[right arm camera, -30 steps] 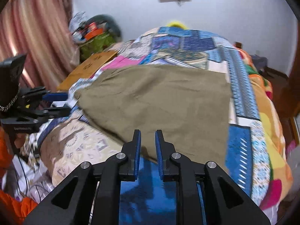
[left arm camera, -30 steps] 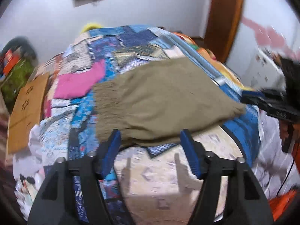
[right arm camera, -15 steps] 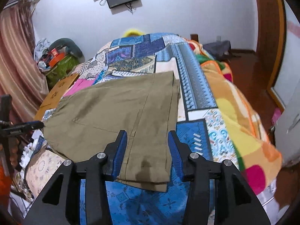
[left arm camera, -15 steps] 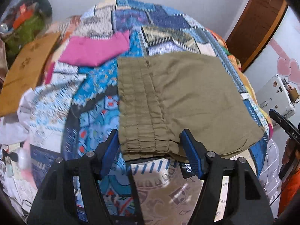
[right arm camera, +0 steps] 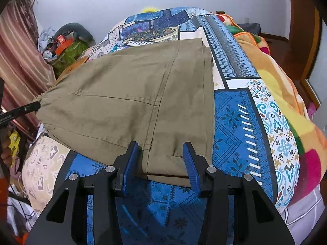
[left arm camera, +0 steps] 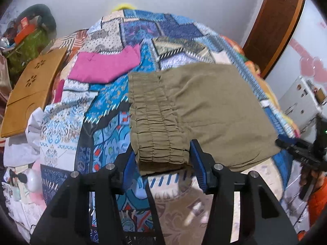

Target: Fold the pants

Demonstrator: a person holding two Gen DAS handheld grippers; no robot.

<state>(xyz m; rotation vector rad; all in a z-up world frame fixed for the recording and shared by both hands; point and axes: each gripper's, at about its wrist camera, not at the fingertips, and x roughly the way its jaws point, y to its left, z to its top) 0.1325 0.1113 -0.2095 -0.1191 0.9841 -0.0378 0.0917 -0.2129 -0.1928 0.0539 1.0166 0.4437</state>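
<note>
If I close too shallow, I may catch only the top layer, or the bedspread [left arm camera: 106, 110] too, and the fold skews. The pants [right arm camera: 130, 102] lie flat on the bed. My left gripper [left arm camera: 162, 160], just narrowing, straddles the waistband corner unclenched; my right gripper [right arm camera: 160, 161] brackets the hem, released.

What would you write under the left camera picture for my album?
Left gripper, jaws closing in either side of the gathered waistband of olive pants on a patchwork quilt, pink cloth beyond.
</note>
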